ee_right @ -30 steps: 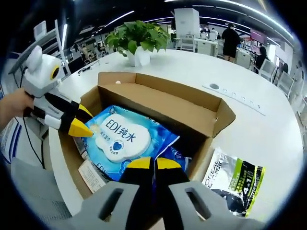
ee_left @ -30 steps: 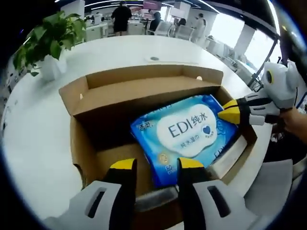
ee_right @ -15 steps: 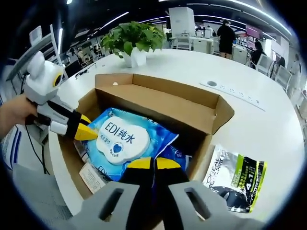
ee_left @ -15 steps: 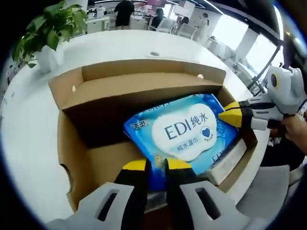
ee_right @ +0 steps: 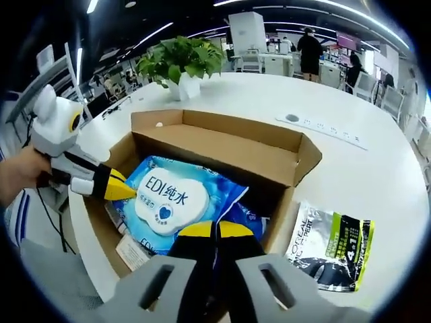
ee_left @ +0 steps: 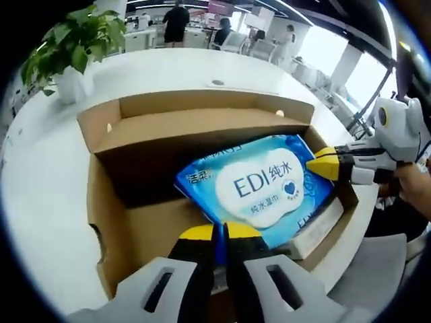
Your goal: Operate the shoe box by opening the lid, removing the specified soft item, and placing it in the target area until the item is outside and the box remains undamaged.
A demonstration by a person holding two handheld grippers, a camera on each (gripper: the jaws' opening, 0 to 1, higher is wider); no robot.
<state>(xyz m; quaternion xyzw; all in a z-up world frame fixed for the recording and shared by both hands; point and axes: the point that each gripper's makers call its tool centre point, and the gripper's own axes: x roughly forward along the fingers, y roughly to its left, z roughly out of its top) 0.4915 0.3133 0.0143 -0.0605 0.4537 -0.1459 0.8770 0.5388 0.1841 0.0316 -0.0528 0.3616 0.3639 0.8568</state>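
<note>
Two tools on one pack. Left gripper view: my left tool [ee_left: 219, 233] pinches blue wipes pack [ee_left: 259, 185] edge inside open box [ee_left: 128, 222]. Right gripper view: right tool [ee_right: 215, 230] pinching opposite end. Removal step; next, lift clear w/o snagging flaps, onto bench [ee_right: 397, 202].

Materials and finishes

The shoe box [ee_left: 168, 134] was matt brown cardboard. Ahead of the left gripper [ee_left: 219, 232], the wipes pack [ee_left: 259, 185] was glossy blue plastic film. The surface [ee_right: 363, 182] looked smooth, white. Right of the right gripper [ee_right: 215, 229], a sachet [ee_right: 330, 245] shone, foil-like.
</note>
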